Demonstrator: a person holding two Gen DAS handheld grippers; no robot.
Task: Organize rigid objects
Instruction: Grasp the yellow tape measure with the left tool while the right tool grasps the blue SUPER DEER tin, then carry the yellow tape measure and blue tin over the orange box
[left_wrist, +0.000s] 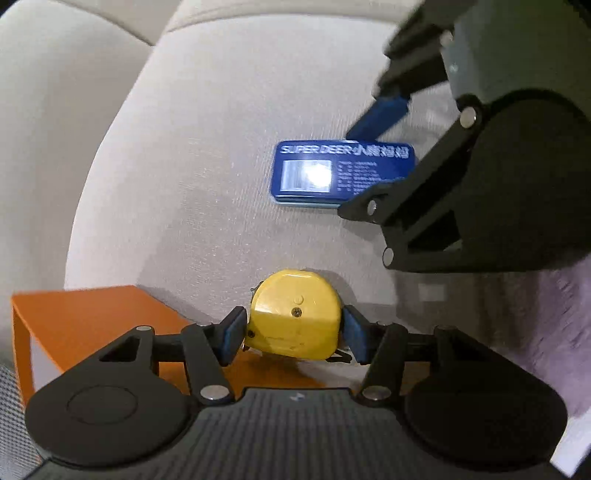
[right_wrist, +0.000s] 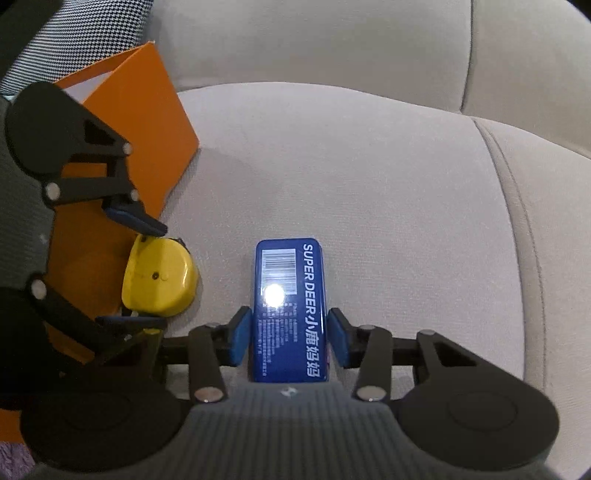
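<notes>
Rests on a soft beige sofa cushion (right_wrist: 369, 166), so offers no firm floor: lets anything set down tilt or creep with the give of the fabric. Stands at the left edge of the seat as an orange box (right_wrist: 147, 110), light-looking; could skid or tip if struck by a descending load or a finger linkage. Lies flat mid-cushion, barcode up, as the blue tin (right_wrist: 288, 314), straddled by the right gripper (right_wrist: 290, 336), jaws narrow with pads against both long sides at its near end; held so far off centre, may pivot and droop at the far end on lifting, or slip on its glossy skin. Sits clamped in the left gripper (left_wrist: 293, 332), jaws fairly wide, as the yellow tape measure (left_wrist: 295, 317), at the box's right edge, not squarely over it; if released here, could catch that edge and roll onto the seat. Risks a knock between linkages too, with both tools so near each other. Shows only from the right wrist: the box's white inner face, the tin's full length, the seam to the next cushion on the right. Shows only from the left wrist: pad contact on both sides of the tape measure.
</notes>
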